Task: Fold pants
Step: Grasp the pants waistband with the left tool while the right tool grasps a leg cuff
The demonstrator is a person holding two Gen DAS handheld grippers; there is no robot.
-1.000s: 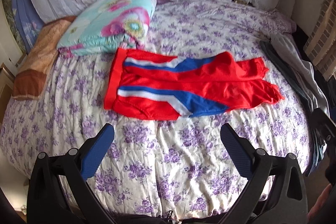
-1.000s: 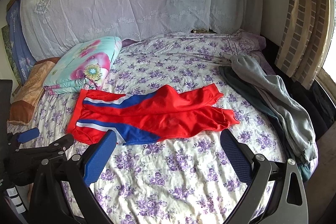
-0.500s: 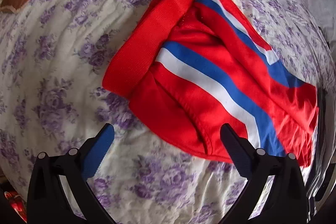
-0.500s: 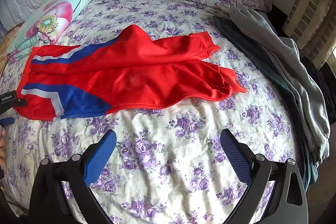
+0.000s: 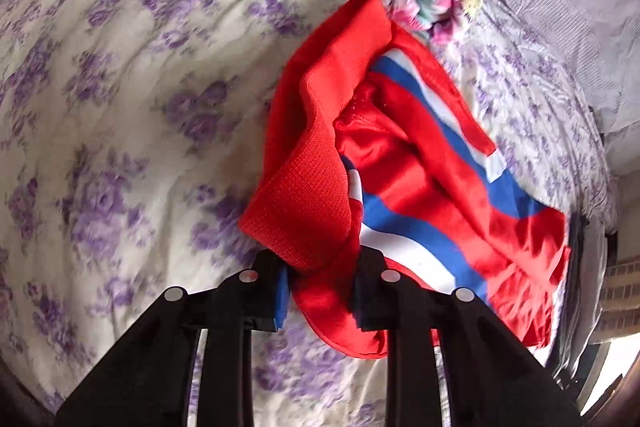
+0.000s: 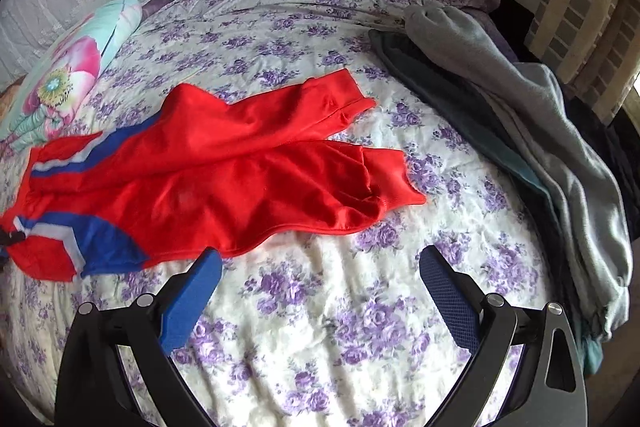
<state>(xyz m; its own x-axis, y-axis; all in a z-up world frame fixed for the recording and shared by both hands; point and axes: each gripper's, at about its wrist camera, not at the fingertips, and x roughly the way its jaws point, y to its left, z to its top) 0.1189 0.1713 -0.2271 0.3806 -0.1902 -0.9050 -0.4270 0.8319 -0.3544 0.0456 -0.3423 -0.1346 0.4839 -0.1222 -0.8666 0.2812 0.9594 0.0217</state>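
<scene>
Red pants (image 6: 224,183) with blue and white stripes lay spread across a purple-flowered bedspread (image 6: 320,307). The right gripper (image 6: 320,277) hovered wide open just short of them, grey clothing (image 6: 520,131) heaped alongside.

Floral bed (image 6: 360,307) — red pants (image 6: 224,179), pillow (image 6: 68,75), grey clothes (image 6: 520,115).

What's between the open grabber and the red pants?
Only bare purple-flowered bedsheet separates the open right gripper from the shiny red pants, seen in the right wrist view.
</scene>
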